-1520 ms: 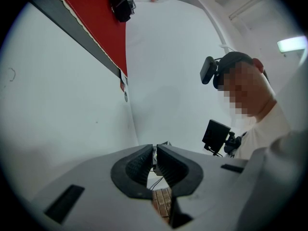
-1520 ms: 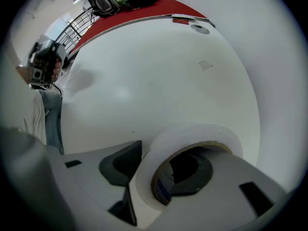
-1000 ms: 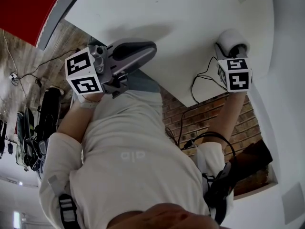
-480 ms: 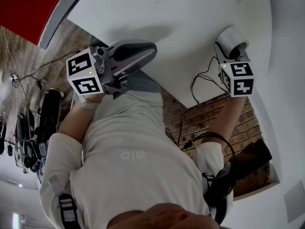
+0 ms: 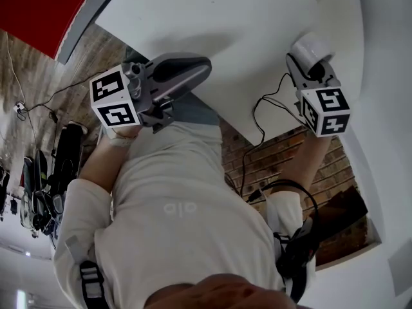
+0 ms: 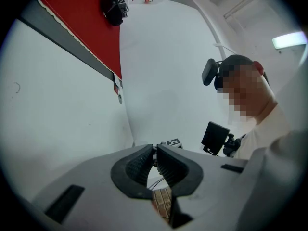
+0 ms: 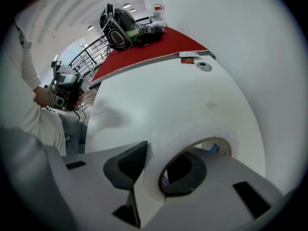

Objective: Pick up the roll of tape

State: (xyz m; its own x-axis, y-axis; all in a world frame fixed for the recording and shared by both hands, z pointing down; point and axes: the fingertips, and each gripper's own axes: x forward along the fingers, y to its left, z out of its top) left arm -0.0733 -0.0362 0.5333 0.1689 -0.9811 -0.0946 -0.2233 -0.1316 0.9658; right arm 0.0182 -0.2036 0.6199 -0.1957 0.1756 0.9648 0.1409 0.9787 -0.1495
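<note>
The roll of tape (image 5: 309, 46) is white with a cardboard core. In the head view it sits in my right gripper (image 5: 311, 67) above the right end of the white table (image 5: 225, 18). The right gripper view shows one pad (image 7: 131, 161) outside the roll (image 7: 192, 138) and the other inside its core, with the roll's wall pinched between them. My left gripper (image 5: 193, 69) hangs at the table's near edge, in front of the person's body. Its jaws meet at the tips and hold nothing (image 6: 155, 150).
A red surface (image 5: 38, 11) borders the white table at the far left, and dark headgear (image 7: 118, 25) and bottles lie on it. A black cable (image 5: 261, 111) hangs off the table's near edge beside my right gripper. The floor below is brick-patterned (image 5: 283, 153).
My right gripper has tilted and shifted a little with the roll in it, and its marker cube has swung toward the lower right. The left gripper has stayed where it was.
</note>
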